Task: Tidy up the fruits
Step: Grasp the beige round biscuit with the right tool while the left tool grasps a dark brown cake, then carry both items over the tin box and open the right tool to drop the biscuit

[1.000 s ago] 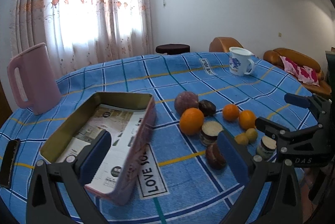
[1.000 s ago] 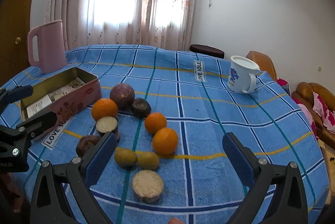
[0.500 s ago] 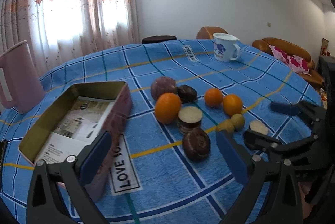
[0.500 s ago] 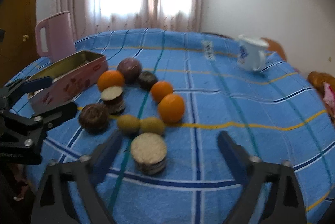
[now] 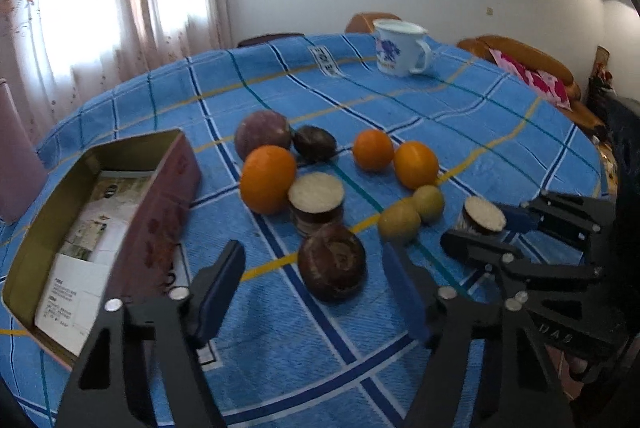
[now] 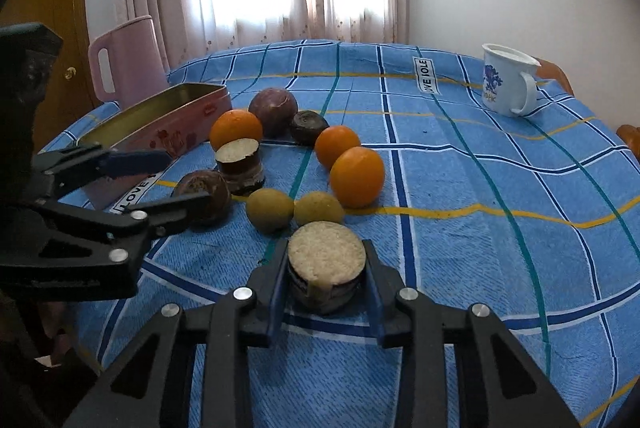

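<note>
Fruits lie grouped on the blue checked cloth: three oranges (image 5: pixel 267 177), purple passion fruits (image 5: pixel 262 133), two small yellow-green fruits (image 5: pixel 400 222), a second cut piece (image 5: pixel 316 201) and a dark brown fruit (image 5: pixel 332 262). My left gripper (image 5: pixel 312 292) is open, its fingers either side of the brown fruit, just short of it. My right gripper (image 6: pixel 326 280) is shut on a cut brown piece with a pale top (image 6: pixel 326 266), which rests on the cloth. An open pink tin (image 5: pixel 96 220) lies at the left.
A pink jug (image 6: pixel 128 57) stands behind the tin. A white mug with blue print (image 6: pixel 506 83) stands at the far right of the table. The table edge (image 6: pixel 600 348) curves close on the right. A sofa (image 5: pixel 520 55) is beyond.
My right gripper has moved forward and closed on the cut piece. My left gripper has moved right, away from the tin, to the brown fruit.
</note>
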`<action>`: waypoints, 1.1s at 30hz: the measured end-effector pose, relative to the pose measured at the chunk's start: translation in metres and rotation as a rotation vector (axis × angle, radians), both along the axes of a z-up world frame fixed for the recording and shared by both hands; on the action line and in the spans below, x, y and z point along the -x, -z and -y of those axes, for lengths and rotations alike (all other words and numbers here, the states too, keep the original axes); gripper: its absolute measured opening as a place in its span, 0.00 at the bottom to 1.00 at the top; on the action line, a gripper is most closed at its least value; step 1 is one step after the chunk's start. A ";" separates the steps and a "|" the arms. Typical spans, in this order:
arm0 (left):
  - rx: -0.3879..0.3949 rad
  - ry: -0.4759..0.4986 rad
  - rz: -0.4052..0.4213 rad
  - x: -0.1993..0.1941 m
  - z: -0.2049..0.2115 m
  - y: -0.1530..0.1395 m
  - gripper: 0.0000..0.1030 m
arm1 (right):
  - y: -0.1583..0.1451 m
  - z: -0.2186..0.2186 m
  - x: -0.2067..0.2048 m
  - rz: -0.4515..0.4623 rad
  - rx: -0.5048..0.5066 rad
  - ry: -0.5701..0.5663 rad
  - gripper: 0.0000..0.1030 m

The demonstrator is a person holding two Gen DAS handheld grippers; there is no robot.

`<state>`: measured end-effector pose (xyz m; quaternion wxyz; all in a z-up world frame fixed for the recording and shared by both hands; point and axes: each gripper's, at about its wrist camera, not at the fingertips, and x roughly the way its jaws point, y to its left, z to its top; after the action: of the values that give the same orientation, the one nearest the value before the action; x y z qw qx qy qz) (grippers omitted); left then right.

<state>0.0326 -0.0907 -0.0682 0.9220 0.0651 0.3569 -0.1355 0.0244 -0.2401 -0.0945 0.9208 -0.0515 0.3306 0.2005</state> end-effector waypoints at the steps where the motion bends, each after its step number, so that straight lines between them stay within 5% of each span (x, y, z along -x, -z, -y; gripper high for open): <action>1: 0.001 0.017 -0.020 -0.002 0.002 0.002 0.58 | -0.001 0.000 0.000 0.004 0.001 -0.001 0.34; 6: 0.021 0.054 -0.067 -0.009 0.002 0.007 0.38 | -0.004 0.000 0.002 0.023 -0.001 -0.007 0.34; 12: 0.038 0.059 -0.045 -0.004 -0.005 0.000 0.37 | -0.017 -0.006 0.004 0.059 -0.002 -0.017 0.34; 24: 0.024 -0.063 0.130 0.010 -0.041 -0.037 0.37 | -0.041 -0.036 -0.004 0.128 -0.008 -0.079 0.34; 33: 0.022 -0.159 0.154 0.003 -0.076 -0.045 0.37 | -0.054 -0.068 -0.022 0.158 -0.018 -0.160 0.34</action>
<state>0.0292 -0.0144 -0.0235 0.9551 0.0368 0.2877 -0.0605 0.0459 -0.1717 -0.0402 0.9256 -0.0851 0.2498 0.2714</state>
